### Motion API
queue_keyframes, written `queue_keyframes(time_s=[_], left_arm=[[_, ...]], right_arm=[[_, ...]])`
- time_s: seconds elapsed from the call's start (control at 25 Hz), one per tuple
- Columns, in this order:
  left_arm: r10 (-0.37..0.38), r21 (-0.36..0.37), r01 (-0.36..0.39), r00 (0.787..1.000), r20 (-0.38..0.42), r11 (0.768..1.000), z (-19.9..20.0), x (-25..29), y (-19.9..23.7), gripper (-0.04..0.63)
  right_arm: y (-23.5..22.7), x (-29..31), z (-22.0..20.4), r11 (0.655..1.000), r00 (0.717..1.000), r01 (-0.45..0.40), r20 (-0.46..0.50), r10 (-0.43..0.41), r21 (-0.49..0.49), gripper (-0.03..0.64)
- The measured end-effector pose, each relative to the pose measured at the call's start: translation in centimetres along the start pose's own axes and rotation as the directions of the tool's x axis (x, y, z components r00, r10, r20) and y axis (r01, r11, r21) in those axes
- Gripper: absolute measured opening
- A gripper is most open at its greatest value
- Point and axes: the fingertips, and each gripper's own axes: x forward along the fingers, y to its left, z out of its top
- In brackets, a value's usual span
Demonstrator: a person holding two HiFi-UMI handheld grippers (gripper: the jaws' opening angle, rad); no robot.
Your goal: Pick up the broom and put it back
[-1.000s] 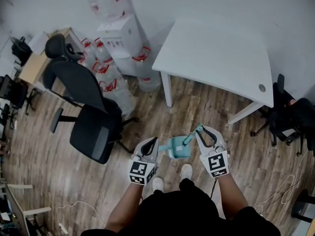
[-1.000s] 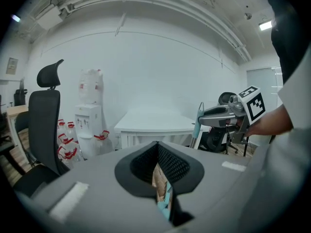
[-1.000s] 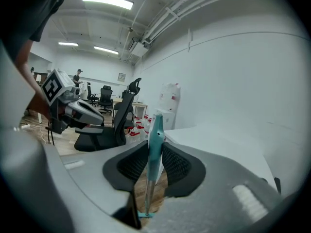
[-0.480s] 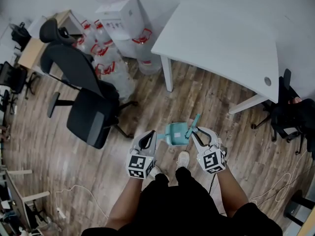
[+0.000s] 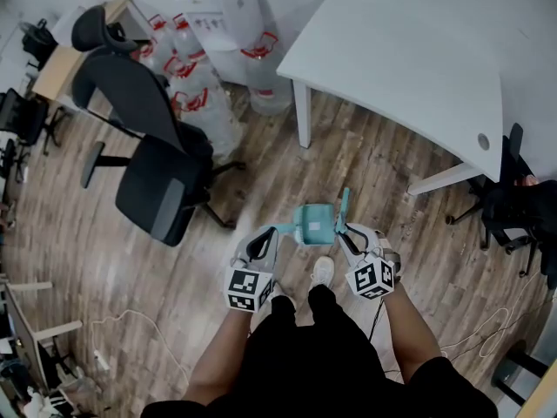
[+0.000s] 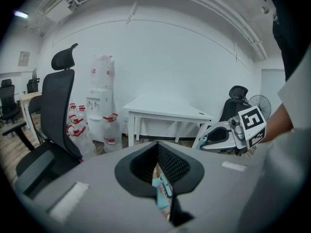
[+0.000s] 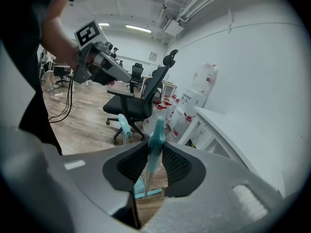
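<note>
While its jaws pinch the teal broom handle [image 7: 156, 125] upright between them, the right gripper [image 7: 155, 146] hides most of the broom head [image 7: 147, 192], at six o'clock in its own view. The left gripper [image 6: 158, 150] is clamped on the dustpan handle [image 6: 163, 191], only a sliver of it showing. From above, the dustpan [image 5: 313, 223] lies at twelve o'clock from the person's shoe [image 5: 323, 271]; whether it touches the floor [image 5: 130, 294] is unclear. An office chair [image 5: 161, 190] stands at ten o'clock and a white table [image 5: 409, 50] at one.

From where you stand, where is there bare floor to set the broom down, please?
The floor between the chair and the table is bare; so is the table. Water bottles crowd in behind the chair.
</note>
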Motion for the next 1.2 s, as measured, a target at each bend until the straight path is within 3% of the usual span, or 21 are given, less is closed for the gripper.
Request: queue_keyframes(time_s=[0.32, 1.2], left_arm=[[0.020, -0.002, -0.020, 1.000, 0.003, 1.000, -1.9, -0.8, 1.3, 0.016], [0.057, -0.028, -0.058, 0.997, -0.047, 0.998, -5.3, -3.2, 3.8, 0.016]], right_arm=[[3.7, 3.8, -2.9, 0.995, 0.988, -0.093, -0.124, 0.088, -0.033, 0.095], [7.1, 9.0, 1.1, 0.985, 0.981, -0.170, -0.095, 0.167, -0.028, 0.092]])
